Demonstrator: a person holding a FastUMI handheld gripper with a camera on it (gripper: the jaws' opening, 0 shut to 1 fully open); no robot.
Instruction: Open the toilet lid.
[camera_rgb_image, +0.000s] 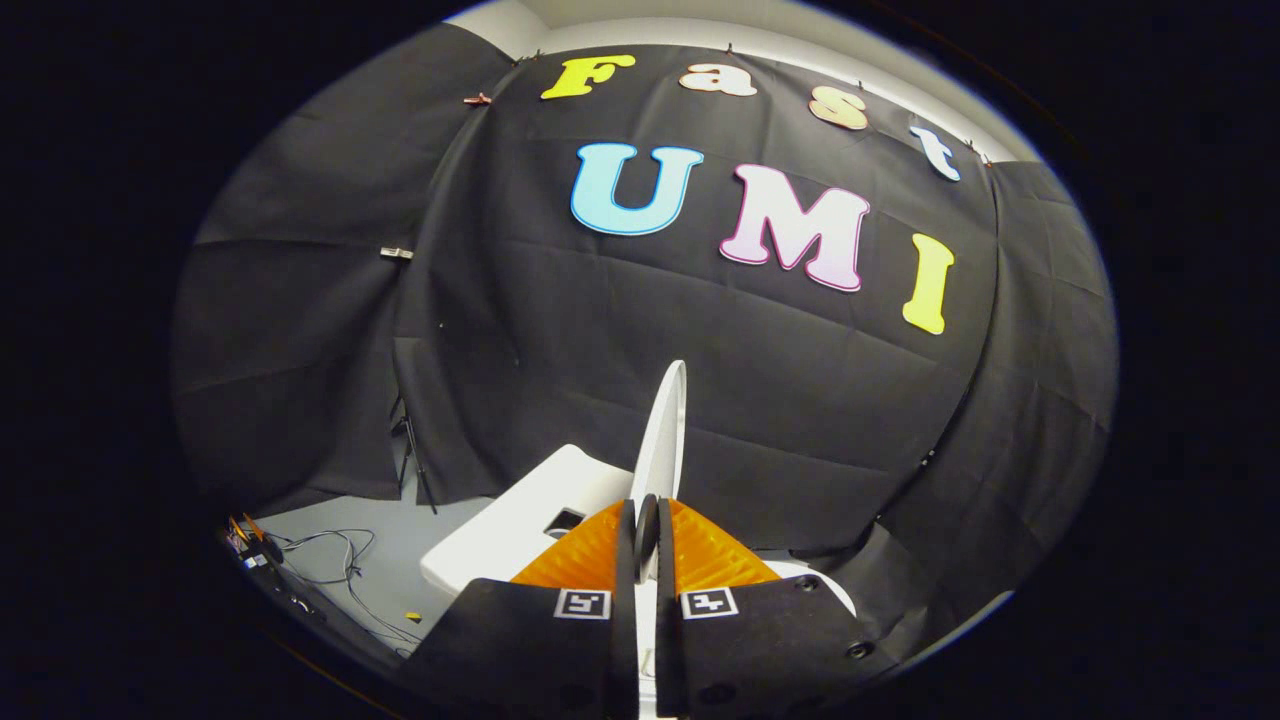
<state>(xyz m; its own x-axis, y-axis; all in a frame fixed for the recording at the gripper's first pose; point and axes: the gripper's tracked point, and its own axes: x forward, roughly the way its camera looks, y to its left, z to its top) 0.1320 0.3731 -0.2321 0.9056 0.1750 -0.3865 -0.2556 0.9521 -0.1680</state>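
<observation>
Two fingers (628, 540) press in on the lid (662, 440) from either side — the gripper (647, 535) pinches its thin edge, seen edge-on between the pads. Lid is white, raised steeply, close to upright, its rounded top rising beyond the fingertips against the black cloth wall (520, 300).

Toilet tank (520, 520) sits white and boxy just left of the lid, ahead of the left finger; a dark rectangular opening shows in its top face. A curved white strip of the bowl rim (825, 585) shows to the right of the right finger, low and partly hidden by the gripper body.

Square black-and-white markers sit on the gripper body, one behind each finger.

Floor (400, 540) is grey, left of the tank. Loose cables (340, 560) trail across it toward some small gear at the far left — too small and dim to tell what. A thin stand leg (412, 450) drops along the cloth to the floor, behind the tank. Small clips hold the cloth up along its top edge; a pale wall band shows above.
</observation>
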